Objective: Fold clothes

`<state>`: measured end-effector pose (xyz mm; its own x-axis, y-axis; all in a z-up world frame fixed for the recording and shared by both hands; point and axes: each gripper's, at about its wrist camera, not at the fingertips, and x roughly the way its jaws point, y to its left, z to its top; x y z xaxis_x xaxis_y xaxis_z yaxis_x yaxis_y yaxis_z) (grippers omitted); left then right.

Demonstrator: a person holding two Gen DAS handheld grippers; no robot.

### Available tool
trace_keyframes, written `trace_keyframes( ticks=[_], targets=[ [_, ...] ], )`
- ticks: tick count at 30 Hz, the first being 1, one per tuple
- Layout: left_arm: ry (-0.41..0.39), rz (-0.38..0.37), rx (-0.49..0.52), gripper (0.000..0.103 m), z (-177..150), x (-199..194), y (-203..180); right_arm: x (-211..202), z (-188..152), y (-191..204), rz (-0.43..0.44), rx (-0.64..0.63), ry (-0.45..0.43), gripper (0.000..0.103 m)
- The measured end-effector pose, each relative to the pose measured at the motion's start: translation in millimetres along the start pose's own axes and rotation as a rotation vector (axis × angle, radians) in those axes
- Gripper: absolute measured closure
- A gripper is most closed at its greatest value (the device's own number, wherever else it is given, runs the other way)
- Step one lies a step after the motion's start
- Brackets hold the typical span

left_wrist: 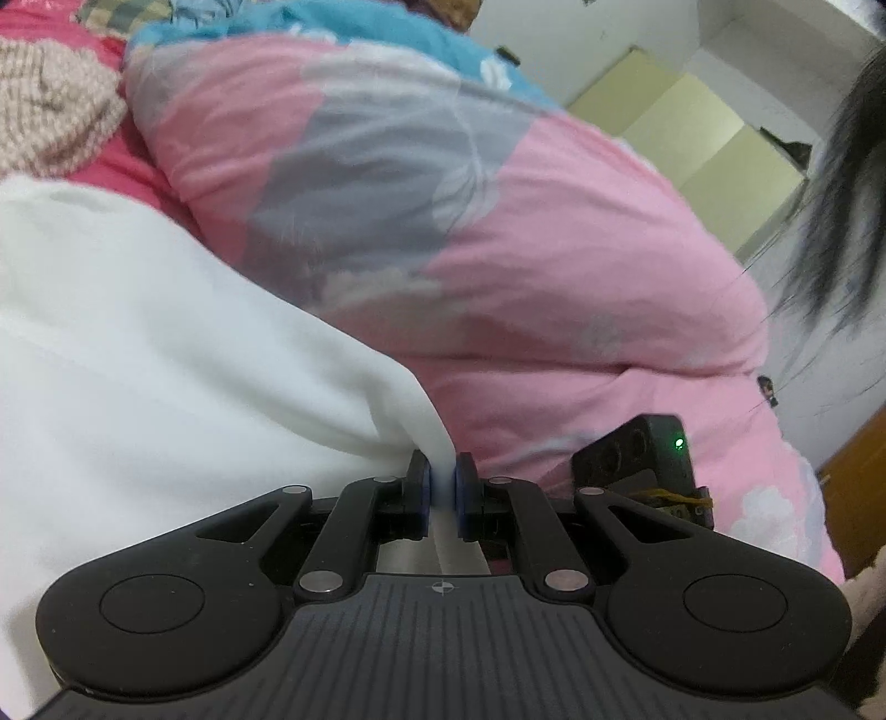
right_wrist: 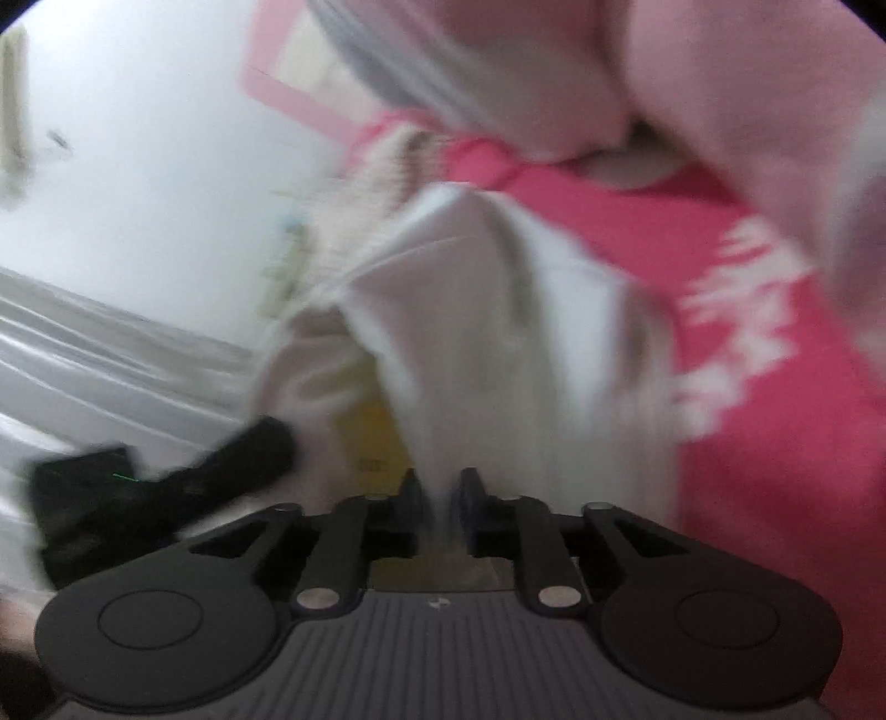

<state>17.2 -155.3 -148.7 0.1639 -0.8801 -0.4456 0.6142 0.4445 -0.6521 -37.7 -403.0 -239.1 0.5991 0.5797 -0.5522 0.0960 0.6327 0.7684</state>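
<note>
Room: we noted pale walls (left_wrist: 581, 33) and cream cupboard panels (left_wrist: 714, 166) behind the bedding in the left wrist view.
White garment: we found the white garment (left_wrist: 138, 332) lying at the left of that view, against a pink quilt (left_wrist: 581, 249), with one narrow fold running down to the tool.
Left gripper: we recorded the left gripper (left_wrist: 442, 490) closed tight, its blue pads pinching that fold.
Right gripper: we saw the right gripper (right_wrist: 440, 498) with its jaws narrowly apart and white cloth hanging between them; the right wrist view was too blurred for us to tell whether the pads pressed on it.
Quilt: we noted it bulging behind the garment, pink with grey leaf patches.
Red fabric: we observed red fabric with white markings (right_wrist: 747, 332) right of the garment.
Other items: we noted a knitted beige piece (left_wrist: 50, 105) at upper left, and dark hair (left_wrist: 841, 210) hanging at the right edge.
</note>
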Motion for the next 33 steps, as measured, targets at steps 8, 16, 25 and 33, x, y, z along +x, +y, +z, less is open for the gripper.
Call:
trace_keyframes(
  ticks=[8,16,25,33],
  targets=[
    [0.048,-0.020,-0.028,0.096,1,28,5,-17,-13,34,-0.268,-0.177,-0.075,0.051],
    [0.086,-0.009,-0.021,0.096,-3,57,15,-44,-39,32,-0.374,-0.299,-0.066,0.055],
    [0.101,0.016,-0.041,0.083,-6,77,19,-75,-63,35,-0.525,-0.427,-0.122,0.085],
    [0.032,0.028,-0.020,0.078,6,55,15,-92,-78,52,-0.378,-0.481,-0.120,0.083]
  ],
)
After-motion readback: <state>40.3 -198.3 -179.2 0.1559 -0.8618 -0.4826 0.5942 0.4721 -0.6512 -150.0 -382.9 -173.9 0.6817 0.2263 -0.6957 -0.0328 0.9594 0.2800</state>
